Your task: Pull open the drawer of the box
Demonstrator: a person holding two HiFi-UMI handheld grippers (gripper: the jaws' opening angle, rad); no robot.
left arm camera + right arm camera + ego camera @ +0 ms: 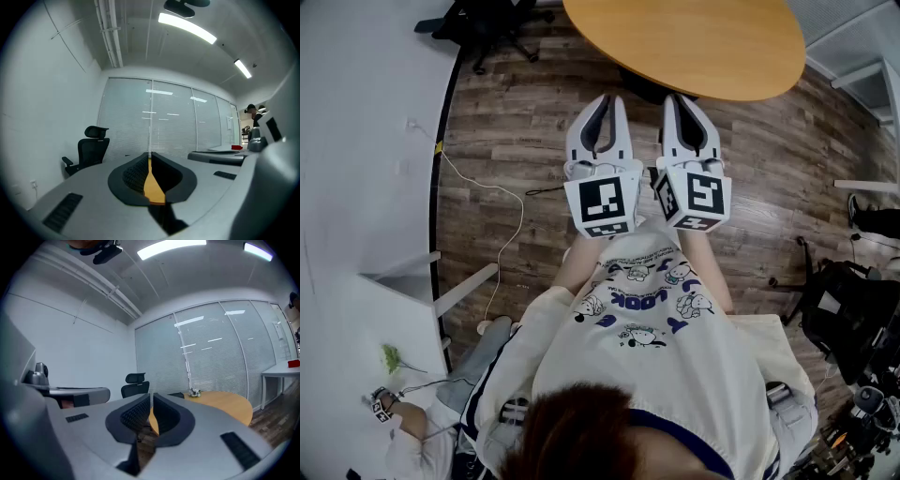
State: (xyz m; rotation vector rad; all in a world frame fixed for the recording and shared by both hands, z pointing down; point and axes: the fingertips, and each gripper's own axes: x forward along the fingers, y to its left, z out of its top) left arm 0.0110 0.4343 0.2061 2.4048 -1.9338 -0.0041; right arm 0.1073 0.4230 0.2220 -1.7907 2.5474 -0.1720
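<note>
Nearest the head camera was the person's cream, cartoon-printed shirt (pixel 642 314). Just beyond it, short of the round orange-brown wooden desk (pixel 694 42), the left gripper (pixel 607 103) and the right gripper (pixel 686 101) were held side by side over the dark plank floor (pixel 516 131), both aimed at that desk. Each gripper's own view showed its tongs closed tip to tip with nothing between them; only a sliver of the desk's top showed through the hollow behind the tips. The box with the drawer appeared in no view, neither on the desk nor on the floor around it, so where it stood could not be told. By my reading the task had not begun: no drawer had been reached, gripped or pulled. Finding the box, opening a pair of tongs, taking the handle and drawing it out all remained. The head view alone gave the layout from above, with a white cable (pixel 511 202) trailing on the floor left of the desk. The right gripper view alone showed a small pale object (pixel 194 392) sitting on the desk. Beyond the desk it showed a black office chair (pixel 135 384) and a glass wall with white blinds (pixel 211 357). The left gripper view showed the same chair and blinds but hardly any of the desk.
</note>
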